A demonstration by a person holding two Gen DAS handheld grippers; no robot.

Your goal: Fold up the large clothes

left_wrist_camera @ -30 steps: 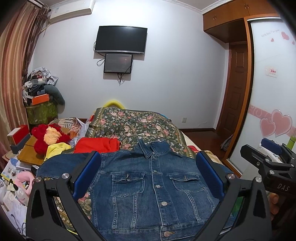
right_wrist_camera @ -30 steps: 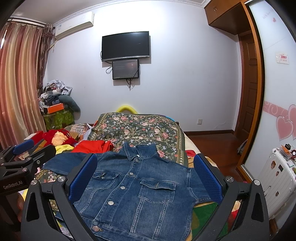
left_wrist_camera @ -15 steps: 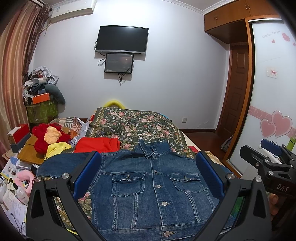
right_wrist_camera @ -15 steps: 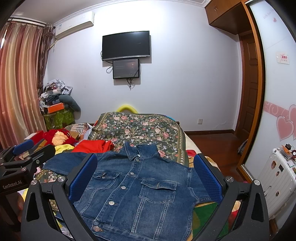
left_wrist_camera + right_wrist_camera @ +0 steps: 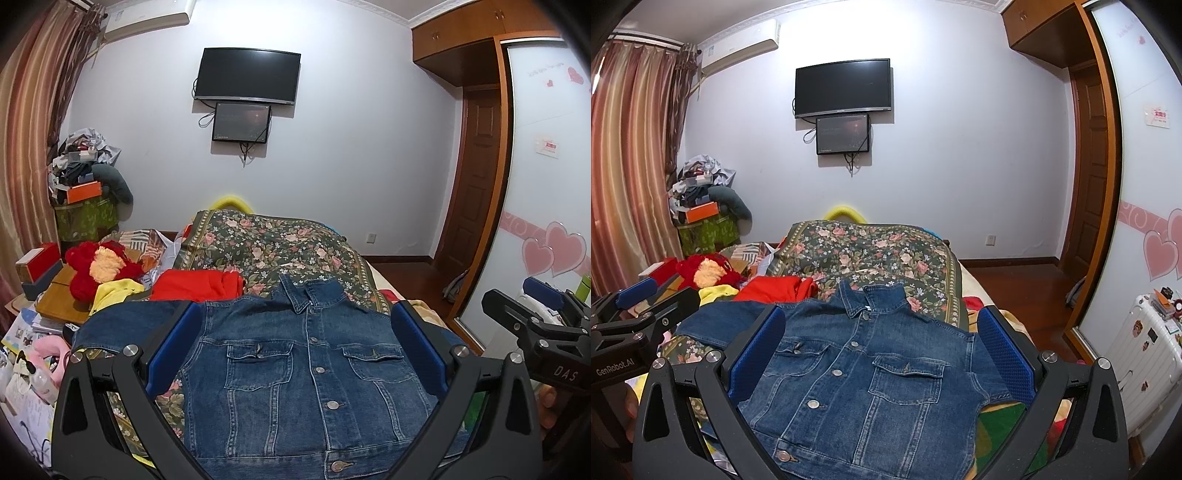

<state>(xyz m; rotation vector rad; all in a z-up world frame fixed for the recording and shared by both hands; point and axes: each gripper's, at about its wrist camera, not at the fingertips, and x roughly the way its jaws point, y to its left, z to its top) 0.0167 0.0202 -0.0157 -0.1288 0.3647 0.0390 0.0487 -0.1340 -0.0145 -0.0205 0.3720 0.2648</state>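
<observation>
Jacket (image 5: 306, 373) lies flat on the bed (image 5: 280, 243), front up, buttoned, collar pointing away toward the TV wall, long axis running hem-to-collar. 1 jacket, 2 chest pockets, 1 sleeve stretched out to the left. Left gripper (image 5: 295, 354) spread wide, nothing btwn fingers, above the jacket; right gripper (image 5: 881, 356) likewise. Red garment (image 5: 197, 284) sits just beyond the left sleeve; flowered bedspread bare past the collar.

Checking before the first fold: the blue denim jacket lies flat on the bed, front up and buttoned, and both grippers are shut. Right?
Not quite. The blue denim jacket lies as you say, but both wrist views show the left gripper and right gripper open, holding nothing.
</observation>
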